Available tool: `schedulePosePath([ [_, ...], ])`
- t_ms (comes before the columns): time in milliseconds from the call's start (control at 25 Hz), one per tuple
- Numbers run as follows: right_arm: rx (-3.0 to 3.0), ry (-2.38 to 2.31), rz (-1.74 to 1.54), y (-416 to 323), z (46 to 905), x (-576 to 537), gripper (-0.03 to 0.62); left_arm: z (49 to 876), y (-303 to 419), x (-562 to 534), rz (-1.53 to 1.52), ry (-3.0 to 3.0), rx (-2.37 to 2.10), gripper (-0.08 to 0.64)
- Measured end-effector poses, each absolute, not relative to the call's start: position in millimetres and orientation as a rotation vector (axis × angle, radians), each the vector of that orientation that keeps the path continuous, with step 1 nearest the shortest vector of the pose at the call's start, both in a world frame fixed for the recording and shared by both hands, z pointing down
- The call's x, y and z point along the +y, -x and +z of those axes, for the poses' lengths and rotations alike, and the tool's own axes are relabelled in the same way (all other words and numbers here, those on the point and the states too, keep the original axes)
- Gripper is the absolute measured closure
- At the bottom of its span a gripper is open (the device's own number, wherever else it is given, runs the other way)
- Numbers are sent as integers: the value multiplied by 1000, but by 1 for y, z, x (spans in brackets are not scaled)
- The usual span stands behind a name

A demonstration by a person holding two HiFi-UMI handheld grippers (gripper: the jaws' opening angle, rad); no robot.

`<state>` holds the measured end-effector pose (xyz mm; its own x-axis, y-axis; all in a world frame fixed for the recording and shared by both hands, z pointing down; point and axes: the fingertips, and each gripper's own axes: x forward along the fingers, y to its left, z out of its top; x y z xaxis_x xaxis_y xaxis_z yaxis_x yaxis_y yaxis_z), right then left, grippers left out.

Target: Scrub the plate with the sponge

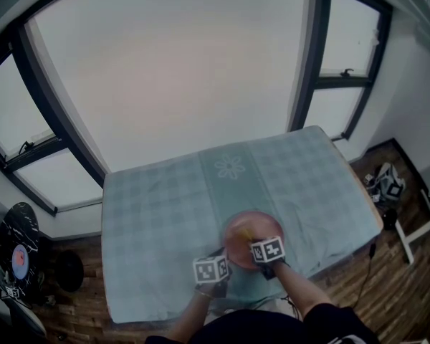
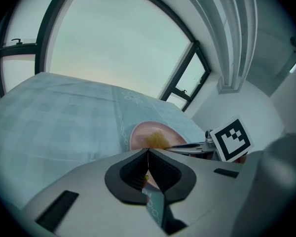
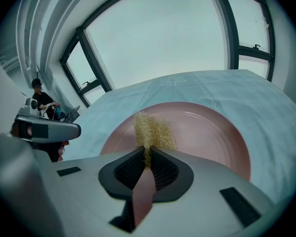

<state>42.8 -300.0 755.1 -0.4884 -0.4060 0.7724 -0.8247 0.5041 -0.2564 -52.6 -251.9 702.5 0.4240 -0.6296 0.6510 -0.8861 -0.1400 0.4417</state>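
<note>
Two claws: both working low at the near edge of the table (image 1: 129,292), side by side and close together.
Right claw (image 3: 147,154): pinching tight on the pale yellow mesh sponge (image 3: 153,130), holding its loose tuft over the near half of the round pink plate (image 3: 207,132).
Left claw (image 2: 148,151): closed with nothing showing between its jaws, hanging at the plate's near-left rim; contact with the rim not showing clearly.
Plate: lying flat on the pale blue-green checked tablecloth (image 1: 165,206), close to the front edge, right before the person.
Sponge handling: judging it light, soft and springy, squashing readily; gripping it by the bunched base, leaving the free end for rubbing.
Plate handling: judging it stiff, smooth, perhaps breakable, and likely sliding on the cloth under sideways strokes; steadying it at the rim by pressing down, not pinching.
Edges: plate sitting near the front drop, so strokes pulling toward the body risking dragging it off onto the wooden floor (image 1: 387,292).
Open room: plenty of bare cloth lying beyond the plate and to both sides; scrubbing away from the body looking safest.
</note>
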Motion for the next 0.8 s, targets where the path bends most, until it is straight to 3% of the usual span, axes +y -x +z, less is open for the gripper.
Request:
schedulePosePath([
  [800,-2058,-772,876,-23,754,-240,557,690,51,-218,378,-1885,-1291,552],
])
